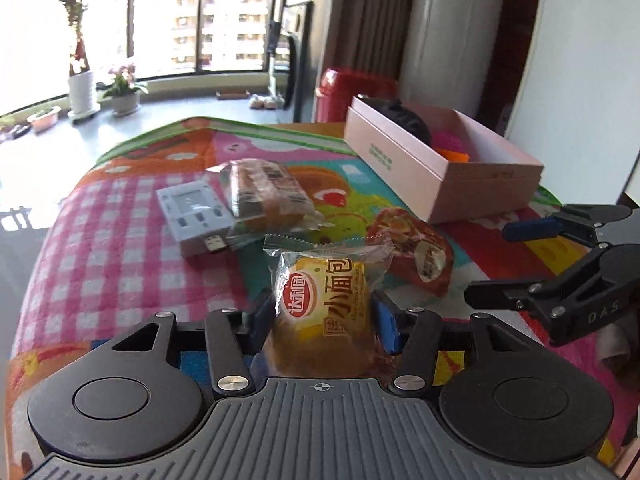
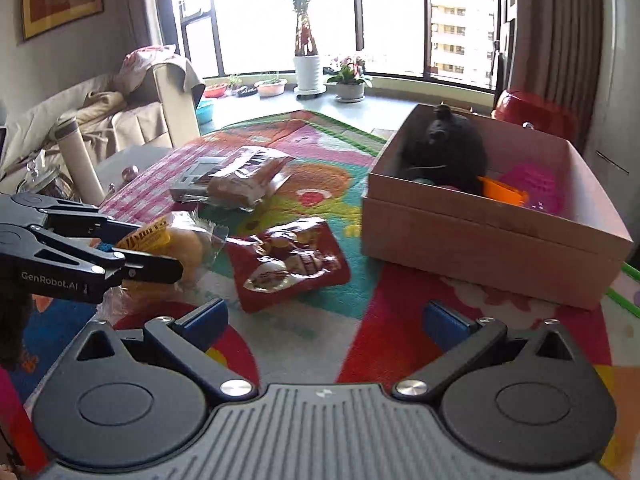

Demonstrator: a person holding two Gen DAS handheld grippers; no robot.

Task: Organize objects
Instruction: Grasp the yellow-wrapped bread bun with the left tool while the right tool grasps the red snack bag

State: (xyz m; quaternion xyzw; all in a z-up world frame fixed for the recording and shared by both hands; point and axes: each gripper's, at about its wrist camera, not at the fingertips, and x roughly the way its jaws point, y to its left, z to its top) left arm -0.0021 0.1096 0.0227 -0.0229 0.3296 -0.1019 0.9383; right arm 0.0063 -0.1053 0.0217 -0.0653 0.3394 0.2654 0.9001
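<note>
My left gripper (image 1: 322, 314) is shut on a yellow wrapped bread packet (image 1: 324, 300), its blue pads pressing both sides. From the right wrist view the same left gripper (image 2: 156, 250) holds that packet (image 2: 188, 244) just over the mat. My right gripper (image 2: 324, 316) stands open with nothing between its fingers, and it shows at the right edge as the right gripper (image 1: 494, 264). On the mat lie a red snack packet (image 2: 288, 264), a clear-wrapped bread (image 2: 244, 180) and a grey device (image 1: 192, 216). A pink box (image 2: 480, 240) holds a black plush toy (image 2: 448, 152), a pink ball and an orange piece.
A colourful mat (image 1: 120, 220) covers the table. A red container (image 2: 536, 114) stands behind the box. To the left are a sofa (image 2: 100, 120) and a white cylinder (image 2: 80, 160). Plant pots (image 2: 350, 90) line the window sill.
</note>
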